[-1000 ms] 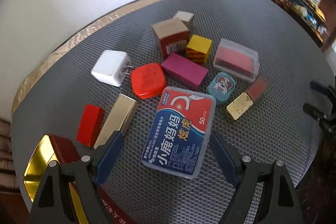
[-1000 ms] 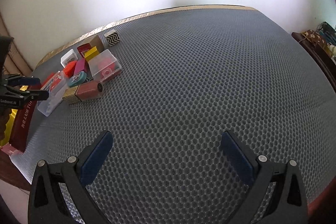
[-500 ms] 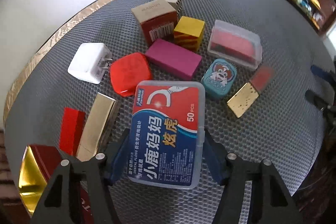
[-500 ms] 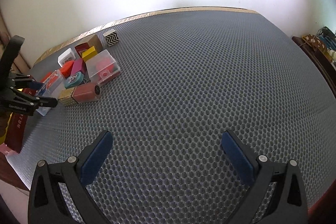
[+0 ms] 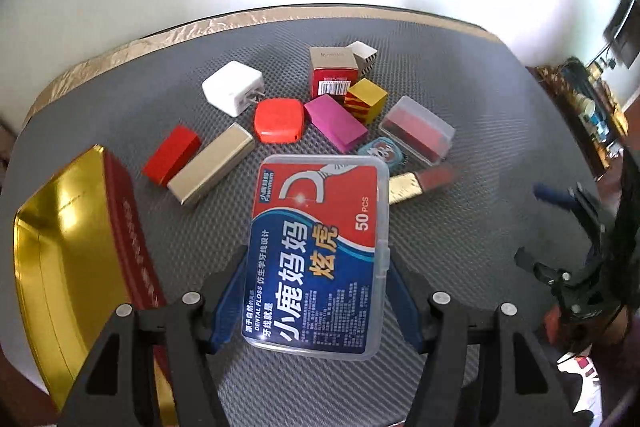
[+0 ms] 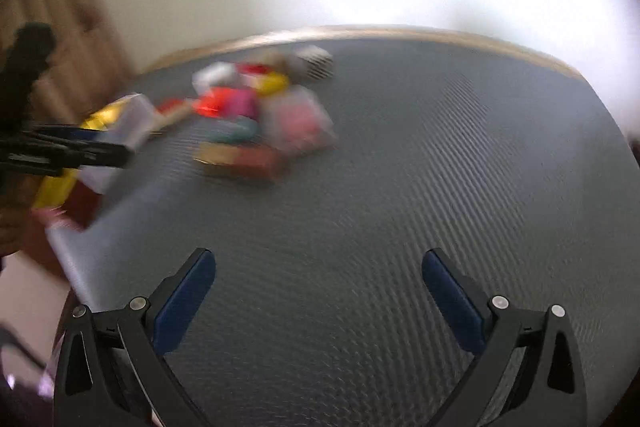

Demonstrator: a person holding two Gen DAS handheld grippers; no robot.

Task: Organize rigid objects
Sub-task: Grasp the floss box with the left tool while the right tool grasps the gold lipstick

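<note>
Two risks are judged likeliest. The dental floss box [image 5: 320, 259] is held only by its lower end, so most of its length juts out past the pads; a quick swing could make it pivot or slip out, since its clear plastic sides look smooth. If it is carried low, its far end could also be knocked against the gold bar [image 5: 212, 165] to its left or the gold-and-red tube [image 5: 420, 183] to its right, and the cluster would be scattered.

The left hand-held gripper [image 5: 320, 303] is clamped on the floss box at a middling spread, one blue pad pressed against each long side. The box appears to be raised off the grey worktop [image 5: 460, 227] and tilted slightly. Left of the box, the red tray with the gold lining [image 5: 60, 247] lies at the worktop's edge and is judged the probable destination. Beyond the box, the remaining small items are grouped together, among them the orange-red case [image 5: 280, 121] and the white charger [image 5: 234, 93].

The right hand-held gripper [image 6: 318, 291] is spread wide with nothing between its pads, over bare worktop well to the right of the box. Its view is blurred.
</note>
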